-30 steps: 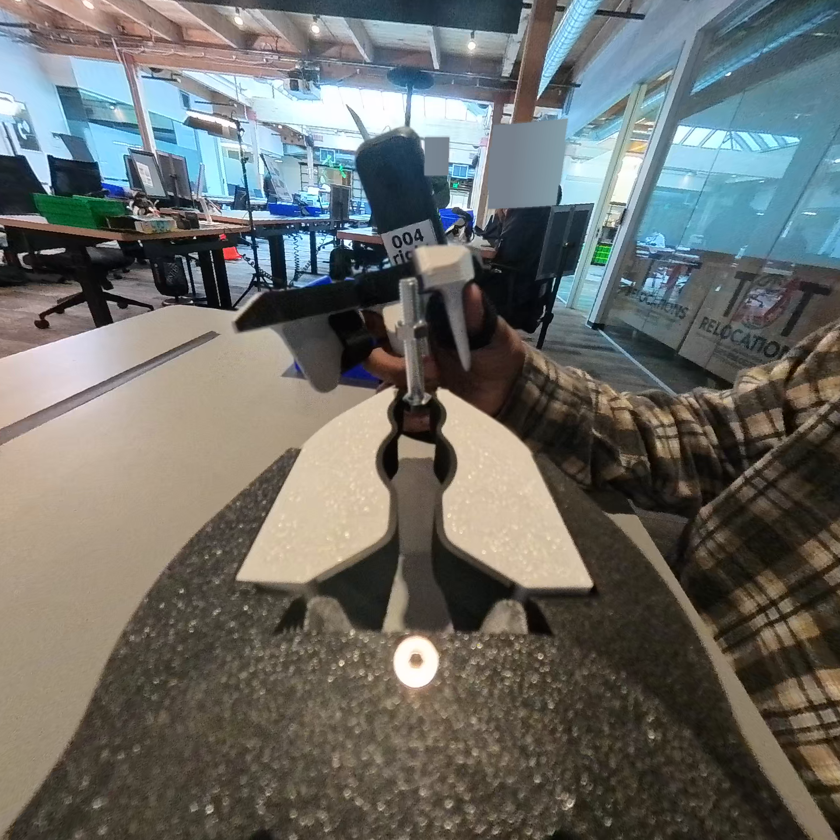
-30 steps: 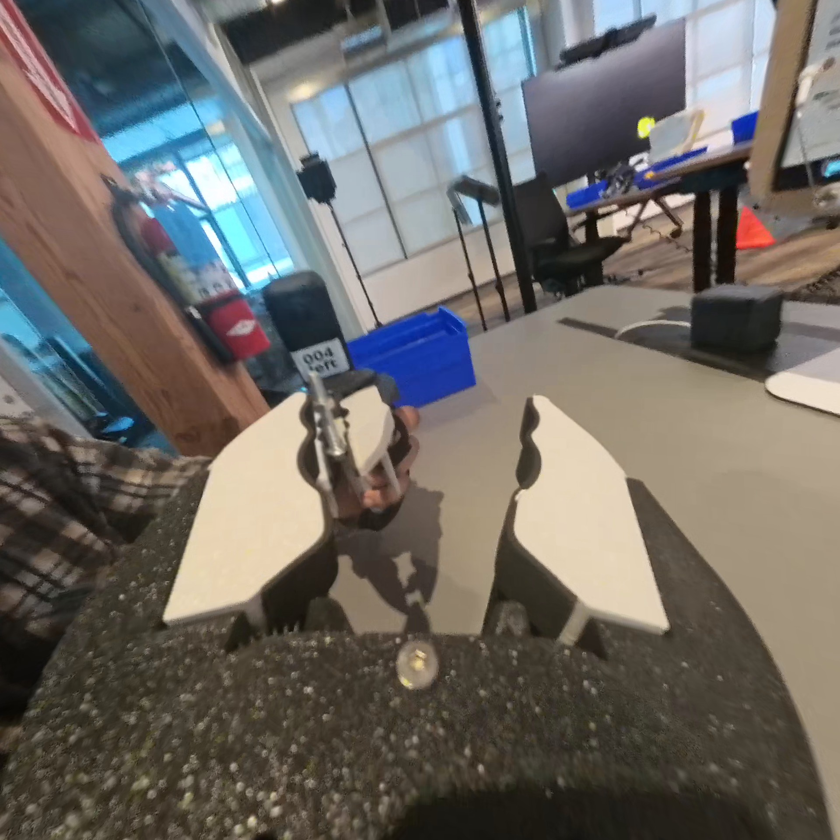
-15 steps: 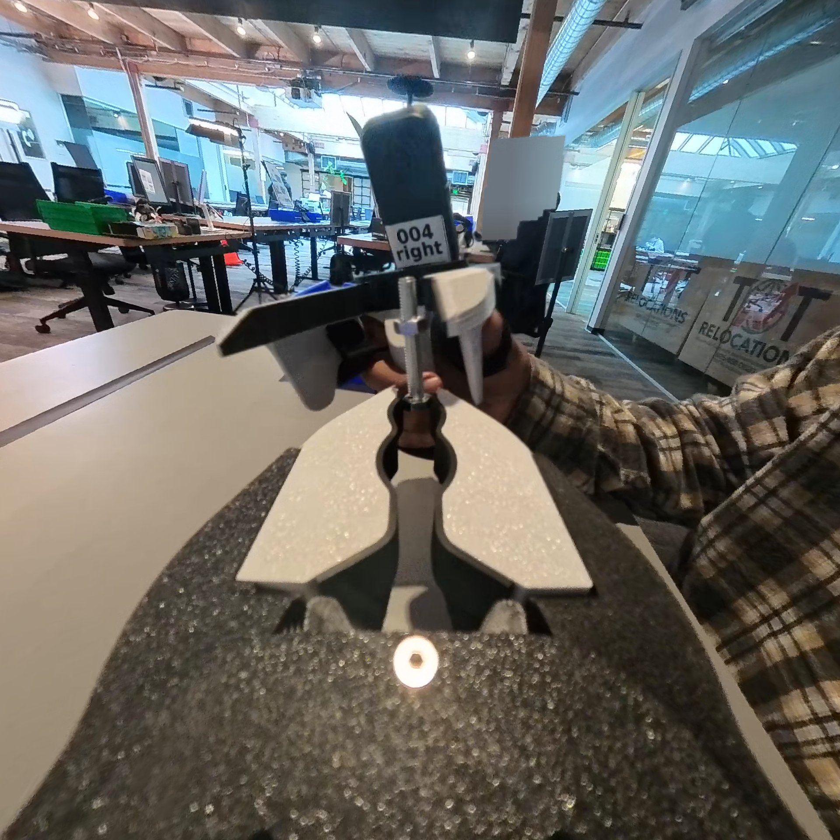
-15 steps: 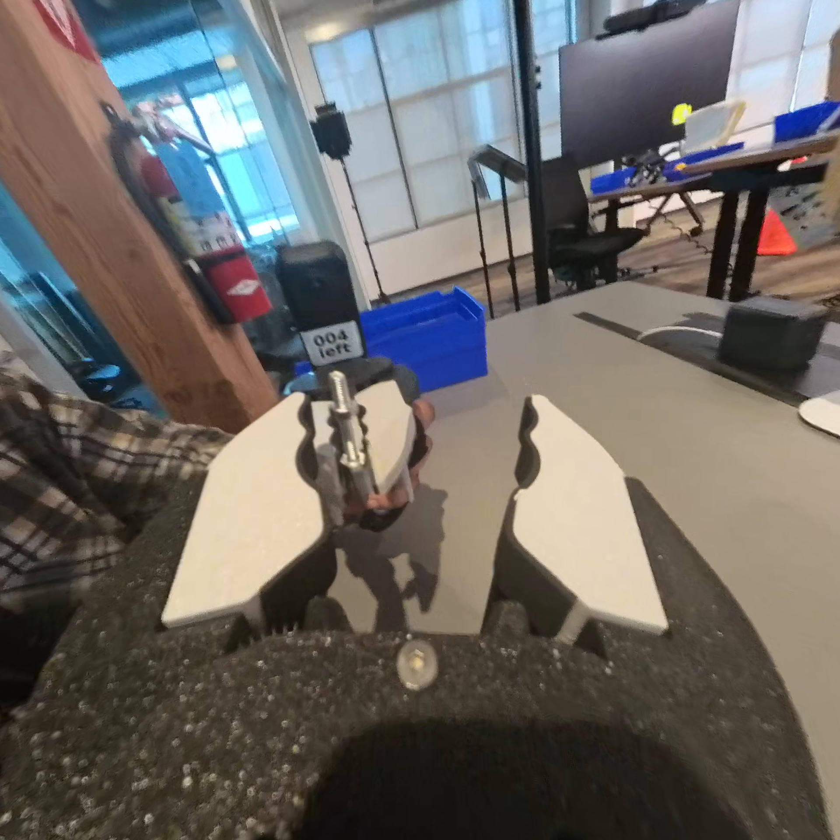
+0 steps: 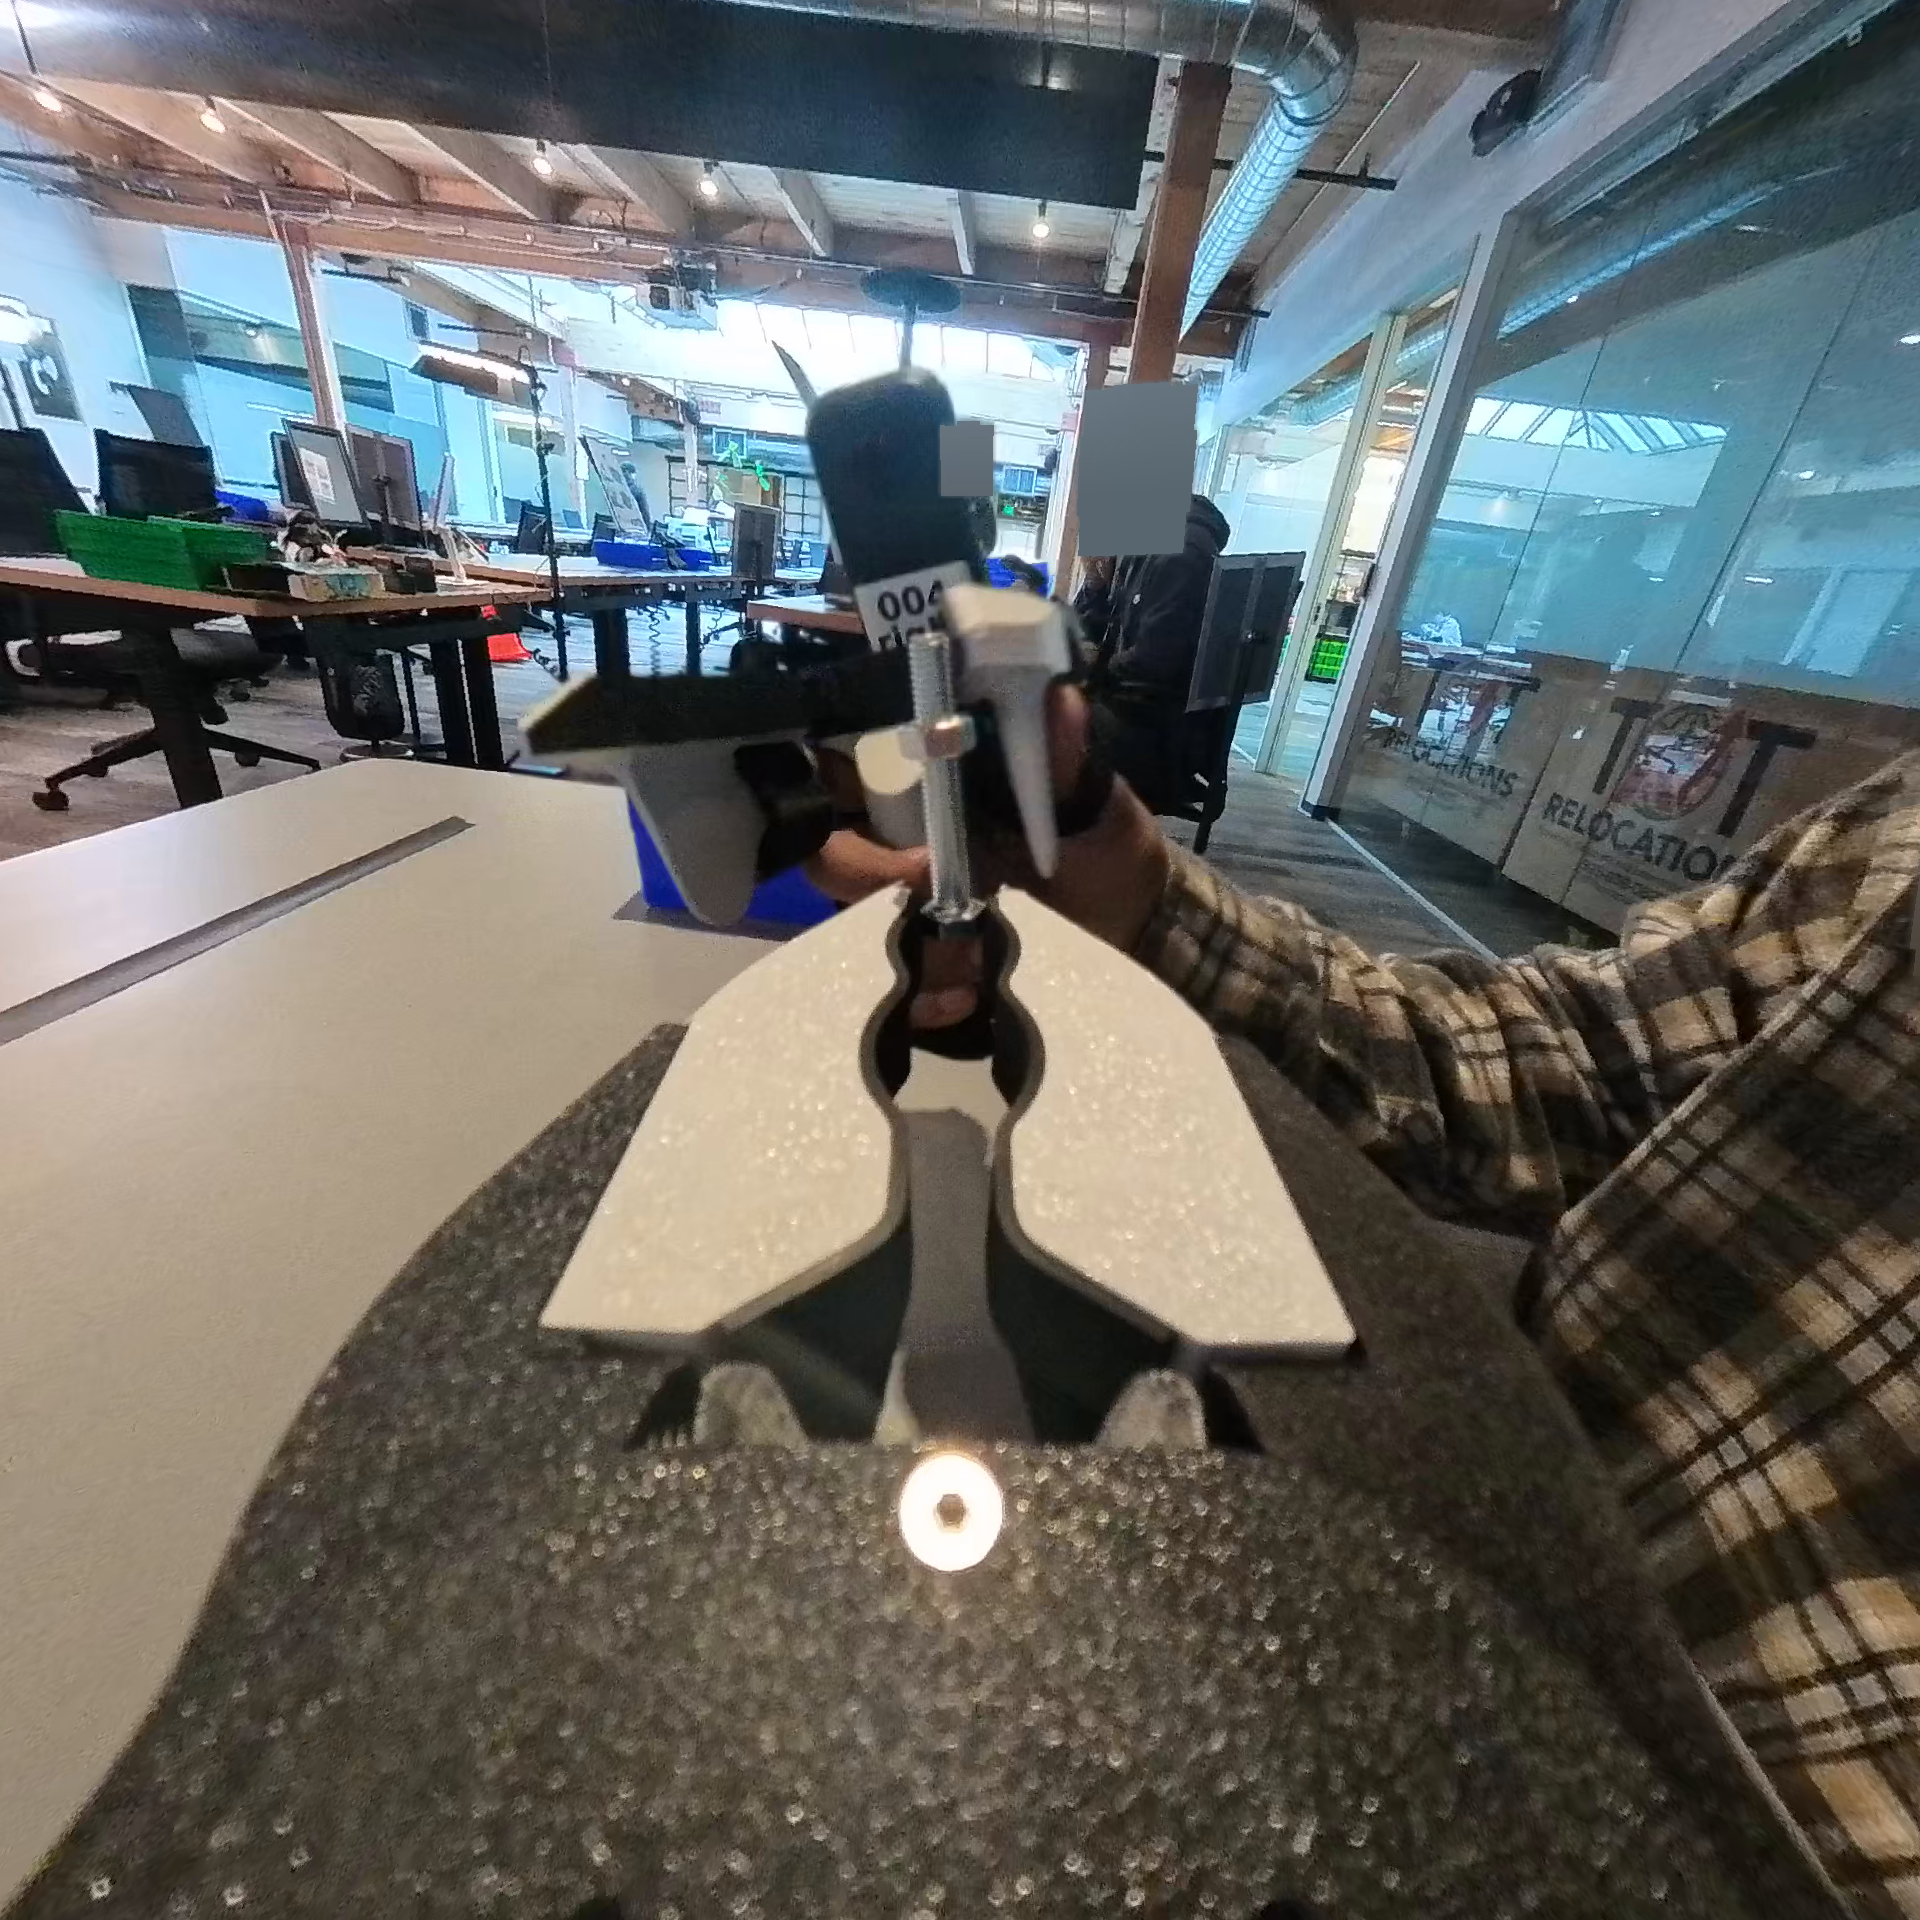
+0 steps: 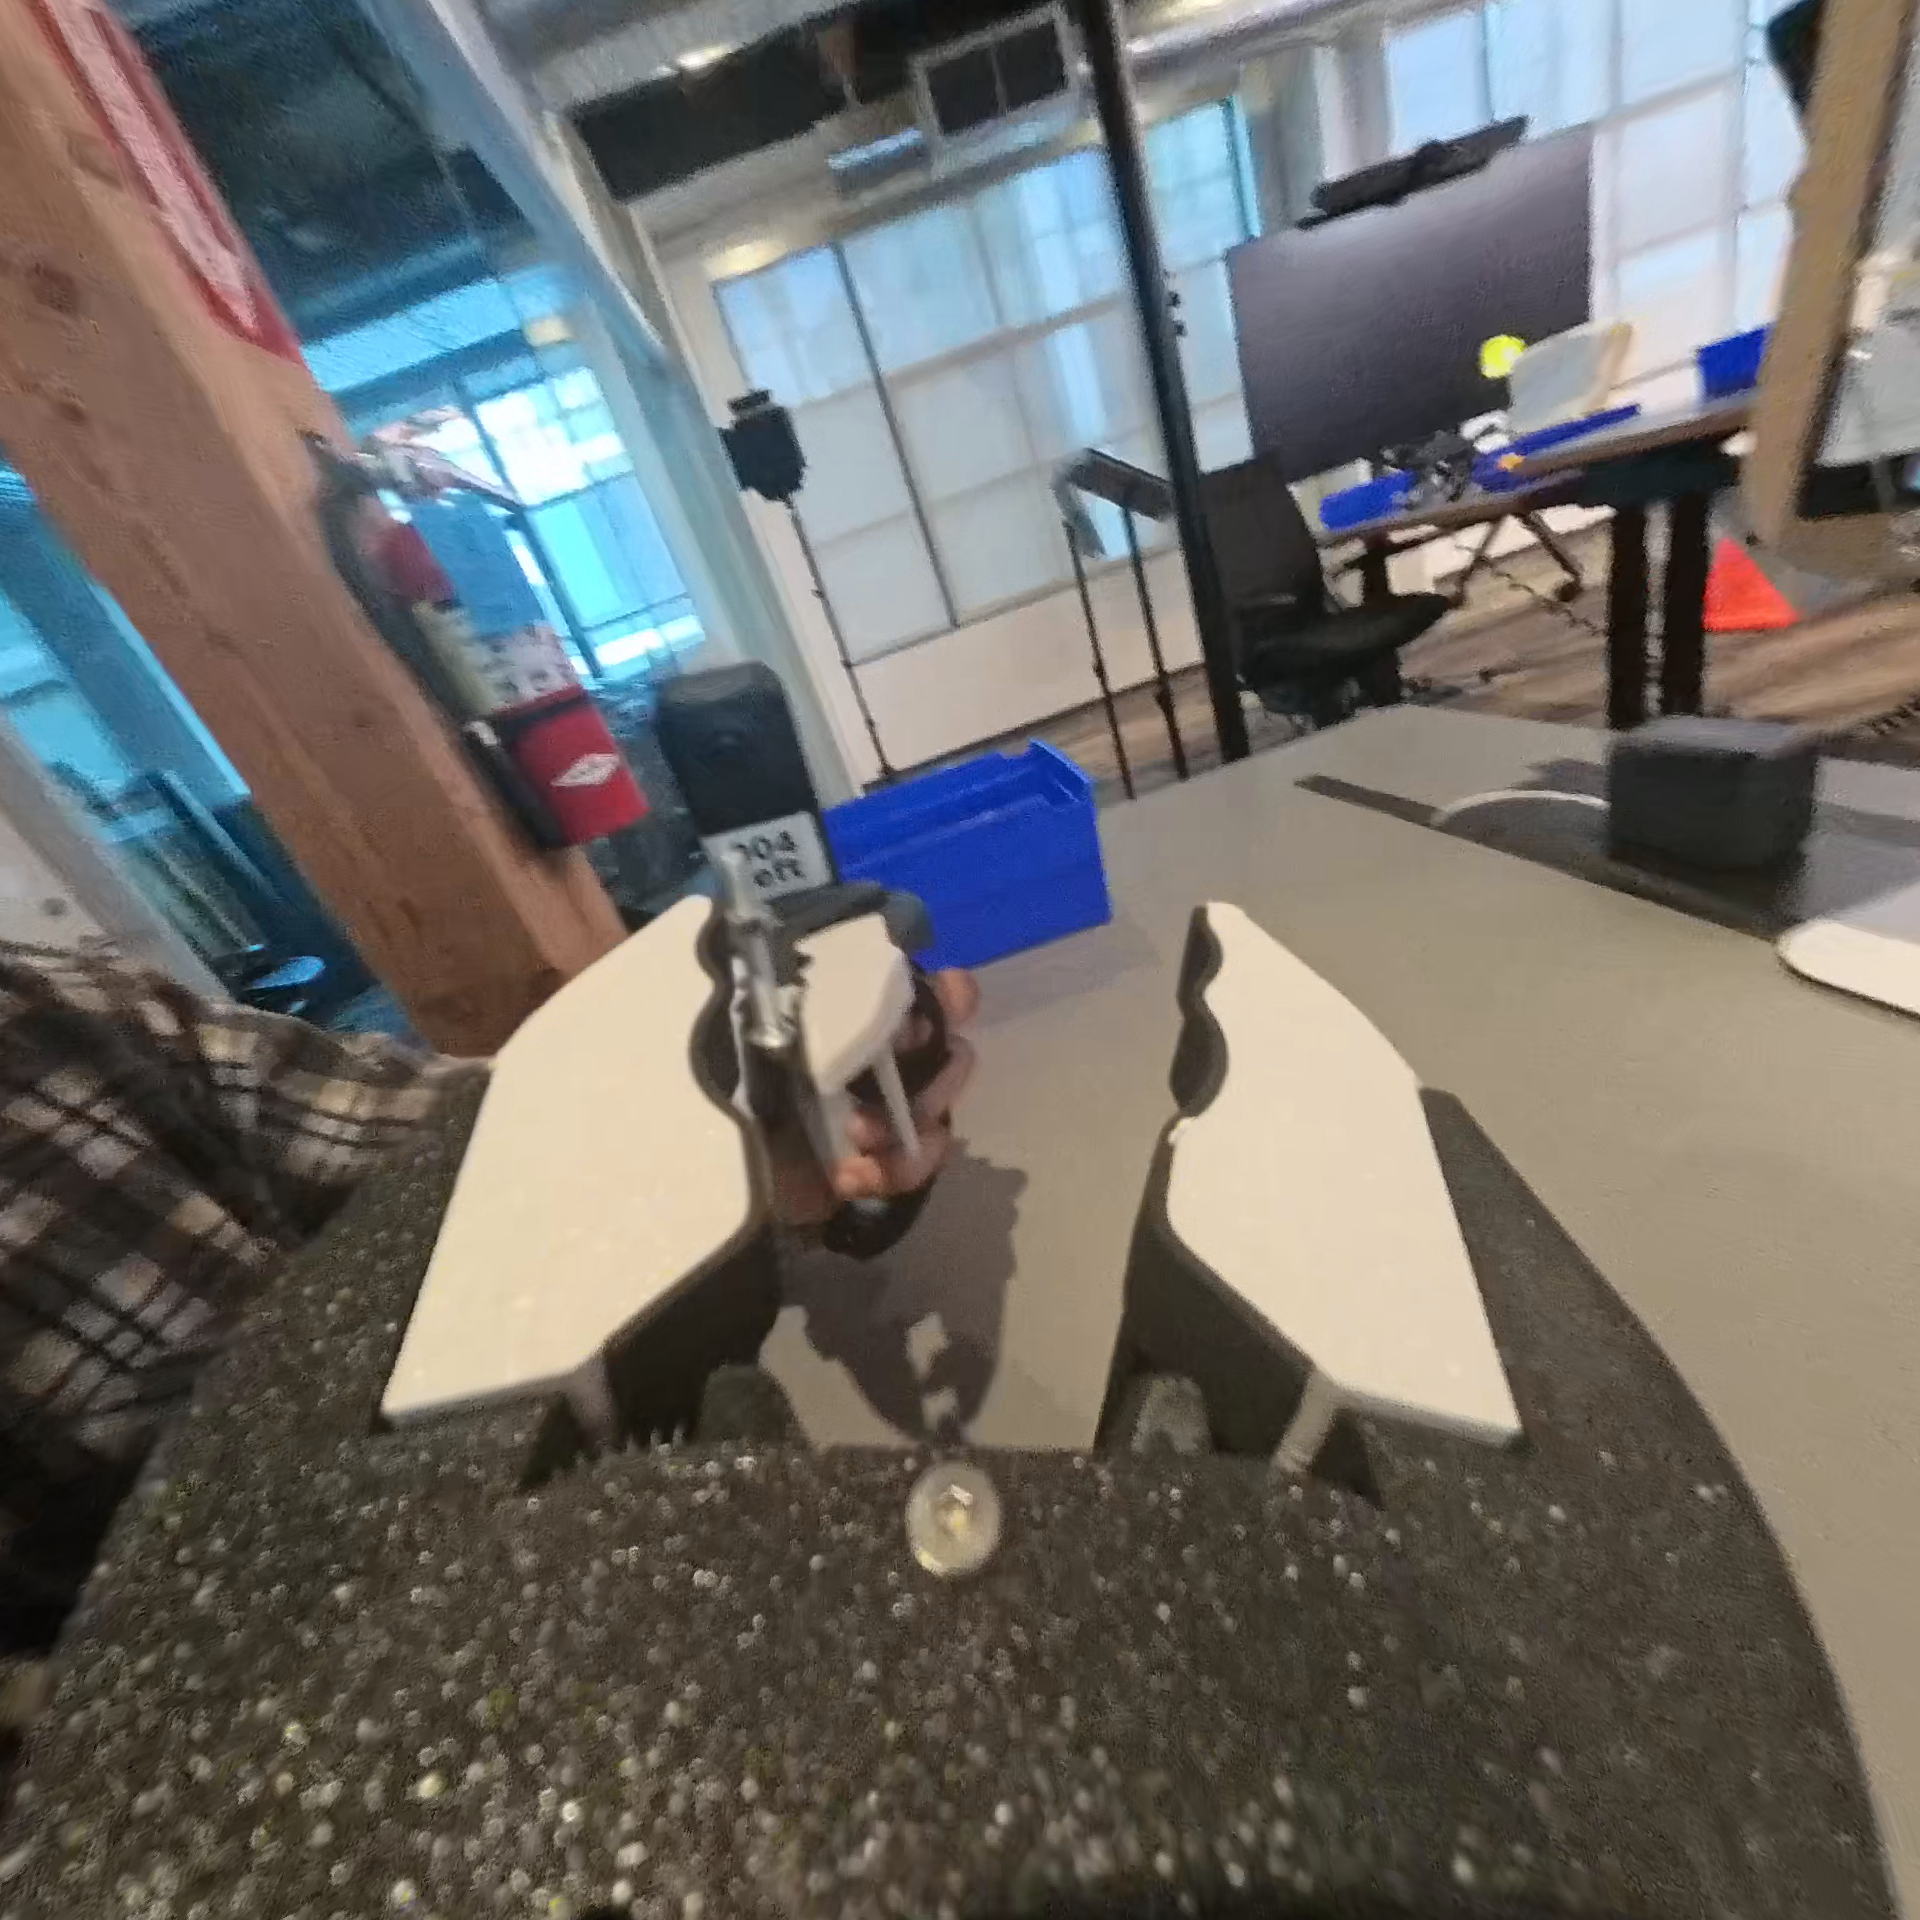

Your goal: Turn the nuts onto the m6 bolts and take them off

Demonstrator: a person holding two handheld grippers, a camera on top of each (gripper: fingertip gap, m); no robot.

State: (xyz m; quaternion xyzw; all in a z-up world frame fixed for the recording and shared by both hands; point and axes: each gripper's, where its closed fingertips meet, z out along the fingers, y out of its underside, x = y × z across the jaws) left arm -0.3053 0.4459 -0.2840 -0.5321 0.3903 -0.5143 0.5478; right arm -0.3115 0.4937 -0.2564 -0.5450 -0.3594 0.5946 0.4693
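left hand-held gripper (image 5: 951, 920) clamping bolt (image 5: 943, 790), right (image 6: 961, 997) agape

Between the white, faintly speckled fingers (image 5: 790, 1122) of the left gripper (image 5: 948, 925) stands a shiny silver bolt (image 5: 943, 790) with a silver nut (image 5: 943, 740) on its thread. The gripper body is black foam flecked with pale grains. Beside it to the right, a sleeve (image 5: 1558, 1091) shows a brown, cream and black plaid. Beneath lies the pale grey desk (image 5: 260, 1039). Ahead of the right gripper (image 6: 956, 997) sits a bright blue bin (image 6: 966, 852), with a red fire extinguisher (image 6: 577, 769) to the left.
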